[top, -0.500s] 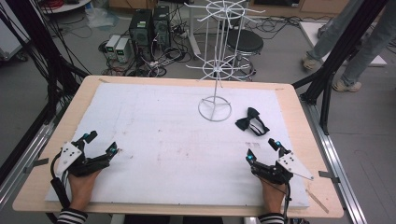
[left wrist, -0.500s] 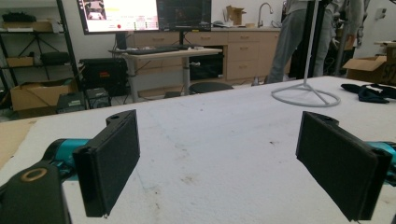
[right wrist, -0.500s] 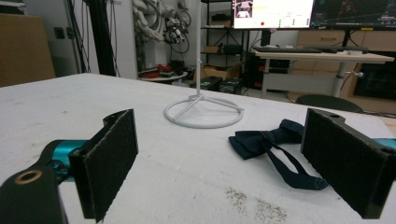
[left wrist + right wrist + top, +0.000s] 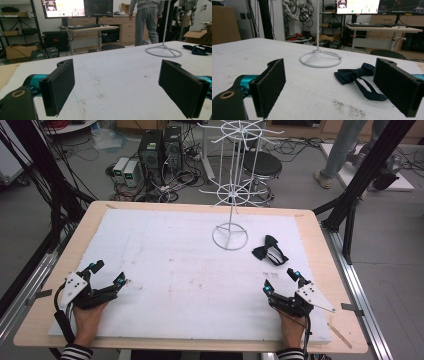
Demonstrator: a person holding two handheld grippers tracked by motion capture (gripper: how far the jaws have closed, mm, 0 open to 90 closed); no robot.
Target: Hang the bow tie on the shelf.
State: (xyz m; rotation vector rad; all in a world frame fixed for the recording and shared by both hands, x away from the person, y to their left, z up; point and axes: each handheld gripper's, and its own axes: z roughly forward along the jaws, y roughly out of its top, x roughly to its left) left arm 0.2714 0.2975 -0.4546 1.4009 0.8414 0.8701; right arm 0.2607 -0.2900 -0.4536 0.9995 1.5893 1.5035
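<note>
A: What sits nearest the front edge of the tabletop?

B: Two hand-held grippers. The left gripper (image 4: 107,273) rests near the front left corner on the white sheet (image 4: 175,270) that covers most of the wooden table (image 4: 95,215), with a hand (image 4: 89,317) behind it at the edge. Its jaws stand wide apart with nothing between them; in the left gripper view (image 4: 116,87) only bare, lightly stained sheet shows in the gap.

A: And the other one?

B: The right gripper (image 4: 282,280) lies near the front right corner, its hand (image 4: 291,330) also at the front edge. Its jaws are spread wide too and hold nothing, as the right gripper view (image 4: 329,87) shows.

A: What lies beyond them?

B: Just past the right gripper, toward the right edge, a black bow tie (image 4: 270,251) with a dark strap lies flat on the sheet, apart from the jaws. In the right gripper view the bow tie (image 4: 354,75) sits ahead, between the jaws' lines and closer to the right one.

A: Farther still?

B: A white wire stand (image 4: 230,236) with a ring base stands upright near the far edge, slightly right of centre, just beside the bow tie. Past the far edge, a black stool (image 4: 261,166) and computer boxes (image 4: 160,147) stand on the floor.
</note>
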